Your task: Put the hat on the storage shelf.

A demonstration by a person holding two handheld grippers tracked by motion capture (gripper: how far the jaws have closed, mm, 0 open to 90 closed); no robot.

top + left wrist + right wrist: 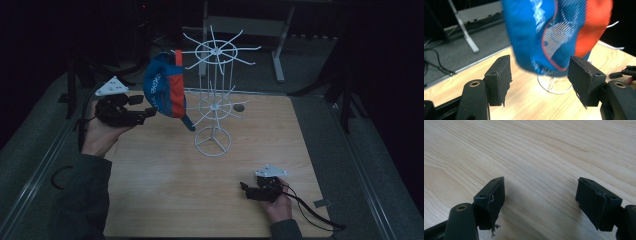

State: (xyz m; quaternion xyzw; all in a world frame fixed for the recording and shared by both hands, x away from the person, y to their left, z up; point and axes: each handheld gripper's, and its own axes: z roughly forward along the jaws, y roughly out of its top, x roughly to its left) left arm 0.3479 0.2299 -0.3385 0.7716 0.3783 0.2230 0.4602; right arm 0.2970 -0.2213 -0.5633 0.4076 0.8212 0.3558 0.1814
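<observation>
1. Biggest thing here is the wooden table [165,200], a light wood top with dark floor all around it.
2. Next is the white wire rack [214,95], standing upright toward the far middle of the table on a round ring base, with two tiers of spokes sticking out.
3. Then the blue and orange cap [164,90], hanging off a spoke on the rack's left side, up in the air, well clear of the tabletop. In the left gripper view it sits right in front of the jaws and looks blurry.
4. The left gripper [142,107] is held up just left of the cap, jaws spread wide with nothing pinched between them. The cap is just beyond the pads, not squeezed by them.
5. The right gripper [245,189] sits low on the near right part of the table, well apart from the rack. Its jaws are wide open too, with just bare wood between them.
</observation>
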